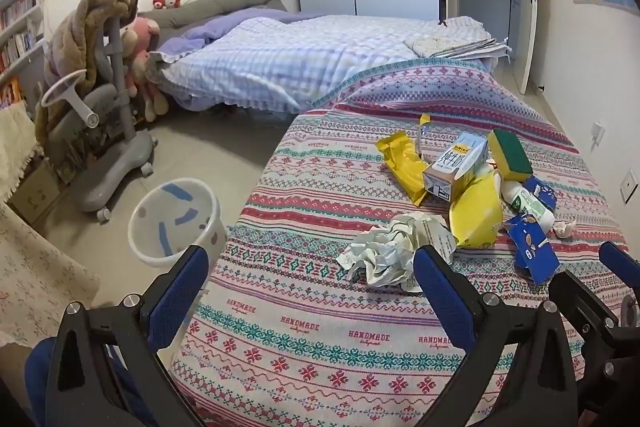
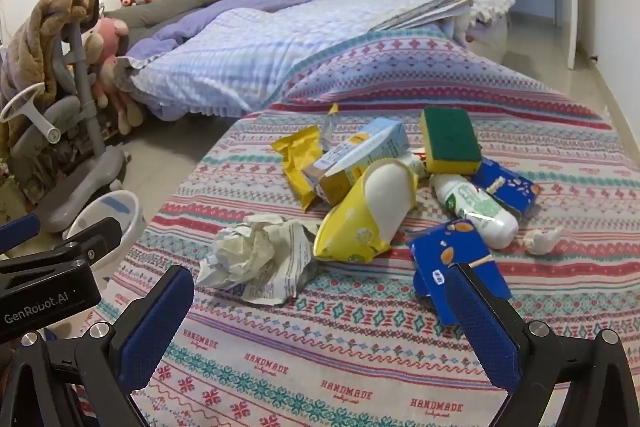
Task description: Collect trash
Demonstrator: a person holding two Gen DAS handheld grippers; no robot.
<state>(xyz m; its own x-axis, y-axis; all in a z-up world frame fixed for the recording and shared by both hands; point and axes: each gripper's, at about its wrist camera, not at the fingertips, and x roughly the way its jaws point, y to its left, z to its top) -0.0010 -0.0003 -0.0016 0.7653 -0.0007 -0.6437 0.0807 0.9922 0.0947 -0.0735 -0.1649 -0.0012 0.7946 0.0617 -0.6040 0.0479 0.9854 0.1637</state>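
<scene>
Jaws of both my grippers, left (image 1: 310, 273) and right (image 2: 320, 311), gape empty; I should straddle the paper (image 2: 256, 263) near the tabletop's (image 2: 320, 379) front edge squarely.

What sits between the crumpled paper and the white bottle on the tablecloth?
The yellow pouch lies between the crumpled paper and the white bottle, clearest in the right wrist view.
</scene>
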